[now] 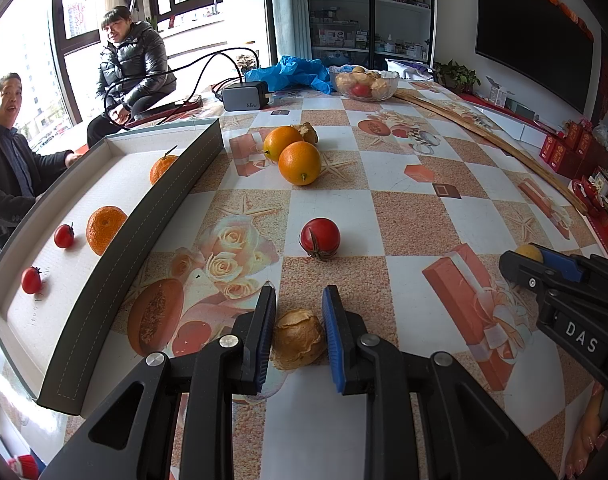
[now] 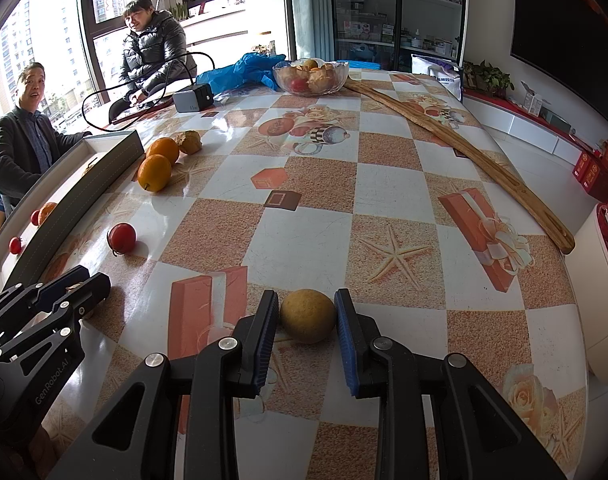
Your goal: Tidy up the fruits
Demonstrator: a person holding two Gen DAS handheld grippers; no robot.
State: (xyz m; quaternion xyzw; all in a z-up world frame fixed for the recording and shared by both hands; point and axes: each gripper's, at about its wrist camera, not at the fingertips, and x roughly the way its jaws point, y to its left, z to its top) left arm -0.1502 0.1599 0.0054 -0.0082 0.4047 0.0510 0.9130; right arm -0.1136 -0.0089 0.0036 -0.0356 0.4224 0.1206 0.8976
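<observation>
The left tool [image 1: 299, 332] is clamped on a dry, cracked fruit [image 1: 298, 339] and the right tool [image 2: 307, 322] on a round yellow fruit [image 2: 307, 315], both low over the bench [image 2: 383, 184], so squeezing harder could crush the cracked one, or the round one could slip and roll away

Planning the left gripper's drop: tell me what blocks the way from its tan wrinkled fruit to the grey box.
Nothing visible does: bare tablecloth separates the tan wrinkled fruit from the grey box; only its raised wall must be cleared.

Table [image 2: 311, 240], patterned checked cloth
On it: grey tray [image 1: 152, 236], two oranges [image 1: 292, 156], tomato [image 1: 319, 237], glass fruit bowl [image 1: 363, 82], charger [image 1: 244, 95], wooden strip [image 2: 463, 152].
</observation>
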